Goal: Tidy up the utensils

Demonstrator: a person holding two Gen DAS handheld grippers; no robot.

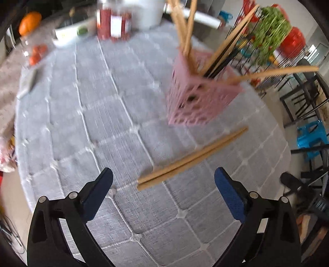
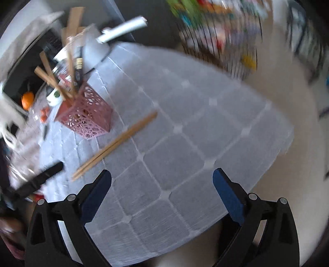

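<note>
A pair of wooden chopsticks (image 1: 192,158) lies on the grey quilted tablecloth (image 1: 92,115), in front of a pink perforated holder (image 1: 197,96) that stands upright with several chopsticks and dark utensils in it. My left gripper (image 1: 163,180) is open and empty, just short of the near ends of the pair. In the right wrist view the pair (image 2: 115,144) and the holder (image 2: 86,118) lie to the left. My right gripper (image 2: 162,182) is open and empty above the cloth, right of the pair. The left gripper's black finger (image 2: 41,180) shows at the left edge.
At the far side of the table stand a red jar (image 1: 114,20), a white bowl (image 1: 67,33), an orange (image 1: 29,22) and a white container (image 1: 144,12). Chairs and a blue stool (image 1: 312,139) are on the right, past the table's edge. Both views are blurred.
</note>
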